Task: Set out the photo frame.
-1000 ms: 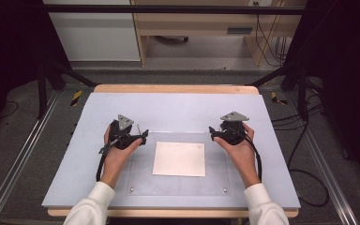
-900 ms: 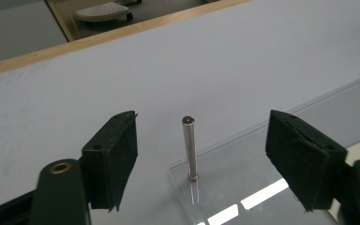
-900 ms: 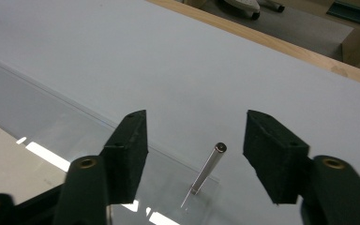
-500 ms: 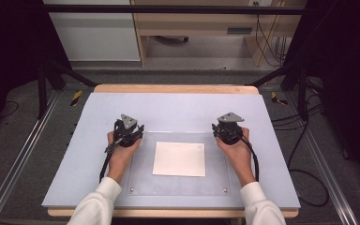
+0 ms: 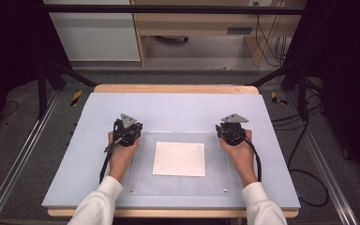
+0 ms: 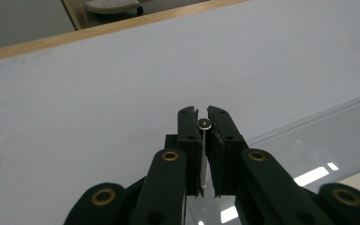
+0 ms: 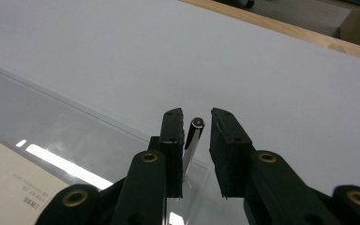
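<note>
A clear plastic plate [image 5: 145, 183] lies on the pale blue mat [image 5: 183, 108], with a white paper sheet [image 5: 179, 158] under its middle. My left gripper [image 5: 129, 127] sits at the plate's far left corner. In the left gripper view it [image 6: 203, 112] is shut on a thin upright metal pin [image 6: 204, 123]. My right gripper [image 5: 232, 127] sits at the far right corner. Its jaws [image 7: 197, 115] have just been closing around a second metal pin [image 7: 192, 137]. That pin leans on the left pad, with a gap to the right pad.
The mat covers a wooden table whose far edge [image 5: 173, 88] shows as a tan strip. Two small screws mark the plate's near corners [image 5: 225, 190]. Cables [image 5: 304, 173] trail over the floor at the right. Metal rails [image 5: 14, 164] run along both sides.
Both grippers' jaws have closed in from wide open, the left fully onto its pin, the right nearly onto its pin. The hands have hardly moved.
</note>
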Demonstrator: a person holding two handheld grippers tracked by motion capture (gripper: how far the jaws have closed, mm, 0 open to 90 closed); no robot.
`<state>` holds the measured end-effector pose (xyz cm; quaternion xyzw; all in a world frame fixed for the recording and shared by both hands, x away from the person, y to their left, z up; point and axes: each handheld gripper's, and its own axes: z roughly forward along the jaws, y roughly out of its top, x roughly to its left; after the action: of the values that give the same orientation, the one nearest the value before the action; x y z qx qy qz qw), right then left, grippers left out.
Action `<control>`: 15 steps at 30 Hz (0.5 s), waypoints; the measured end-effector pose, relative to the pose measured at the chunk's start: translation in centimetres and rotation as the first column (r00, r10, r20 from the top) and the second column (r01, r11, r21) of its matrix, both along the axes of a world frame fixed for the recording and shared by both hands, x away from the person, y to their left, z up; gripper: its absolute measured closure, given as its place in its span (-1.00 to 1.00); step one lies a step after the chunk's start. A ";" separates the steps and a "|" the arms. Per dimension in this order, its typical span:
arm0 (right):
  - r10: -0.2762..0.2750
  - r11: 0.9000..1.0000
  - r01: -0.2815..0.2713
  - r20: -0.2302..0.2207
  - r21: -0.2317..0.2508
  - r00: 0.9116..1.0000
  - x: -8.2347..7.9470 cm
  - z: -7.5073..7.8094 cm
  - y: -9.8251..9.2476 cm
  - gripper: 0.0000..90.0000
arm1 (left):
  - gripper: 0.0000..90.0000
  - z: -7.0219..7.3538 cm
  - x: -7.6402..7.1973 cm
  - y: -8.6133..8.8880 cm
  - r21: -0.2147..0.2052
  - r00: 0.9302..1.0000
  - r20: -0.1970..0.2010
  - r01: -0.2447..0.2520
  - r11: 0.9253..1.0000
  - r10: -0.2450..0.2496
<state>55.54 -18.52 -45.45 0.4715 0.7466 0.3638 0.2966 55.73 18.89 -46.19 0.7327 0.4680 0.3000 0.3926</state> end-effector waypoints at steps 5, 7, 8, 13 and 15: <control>0.000 1.000 0.000 -0.013 0.004 1.000 0.1 -0.3 -0.1 0.76 | 0.86 0.0 0.0 0.0 -0.001 1.000 0.000 -0.001 1.000 0.001; 0.002 1.000 -0.002 -0.011 0.006 1.000 0.1 -0.2 0.1 0.81 | 0.86 0.0 0.0 0.0 -0.004 1.000 -0.002 0.001 1.000 -0.001; 0.005 1.000 -0.005 -0.007 0.004 1.000 0.1 -0.2 0.1 0.83 | 0.86 0.0 0.0 0.0 -0.005 1.000 -0.005 0.001 1.000 -0.001; 0.005 1.000 -0.004 -0.015 0.018 1.000 0.1 -0.1 0.1 0.87 | 0.86 0.0 0.0 0.0 -0.006 1.000 -0.005 0.002 1.000 -0.002; 0.004 1.000 -0.004 -0.022 0.022 1.000 0.1 -0.1 0.1 0.89 | 0.87 0.0 0.1 0.1 -0.012 1.000 -0.011 0.002 1.000 -0.002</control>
<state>55.65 -18.41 -45.56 0.4772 0.7467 0.3674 0.2824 55.78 18.97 -46.19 0.7324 0.4713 0.2930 0.3946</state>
